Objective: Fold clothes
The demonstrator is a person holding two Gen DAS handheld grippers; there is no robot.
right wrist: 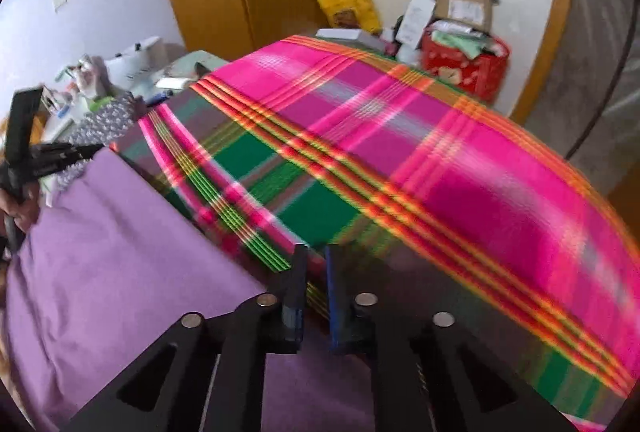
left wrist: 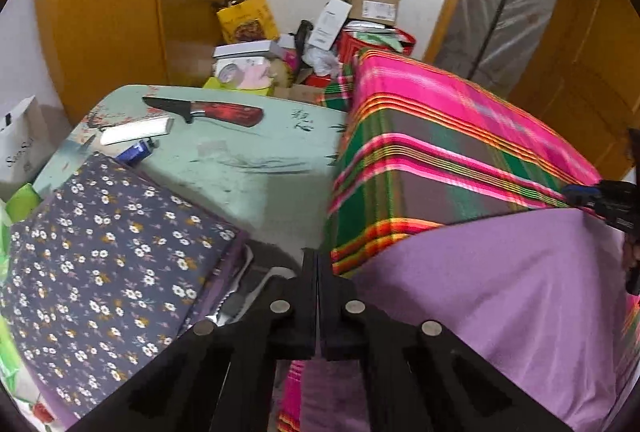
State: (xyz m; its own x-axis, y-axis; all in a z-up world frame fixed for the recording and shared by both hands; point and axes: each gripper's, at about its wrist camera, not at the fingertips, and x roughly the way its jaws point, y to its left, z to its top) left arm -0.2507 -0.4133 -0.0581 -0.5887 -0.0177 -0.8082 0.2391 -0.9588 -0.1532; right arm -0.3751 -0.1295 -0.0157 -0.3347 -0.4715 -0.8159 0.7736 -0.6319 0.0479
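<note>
A plain purple cloth (left wrist: 500, 272) hangs stretched between my two grippers, above a bright pink and green plaid blanket (left wrist: 440, 136). My left gripper (left wrist: 318, 260) is shut, with its fingers pressed together on the cloth's near left corner. The right gripper (left wrist: 580, 194) pinches the far right corner. In the right wrist view, my right gripper (right wrist: 316, 272) is nearly shut at the edge of the purple cloth (right wrist: 120, 232). A taut edge runs from there to the left gripper (right wrist: 92, 150), which a hand holds. Below it lies the plaid blanket (right wrist: 440, 152).
A pale green table (left wrist: 248, 168) on the left holds a red-handled knife (left wrist: 208, 110), a blue lighter (left wrist: 136, 152) and a folded floral fabric (left wrist: 100, 252). Boxes and bags (left wrist: 320, 32) are piled against the back wall. Yellow wooden doors (left wrist: 112, 12) stand behind.
</note>
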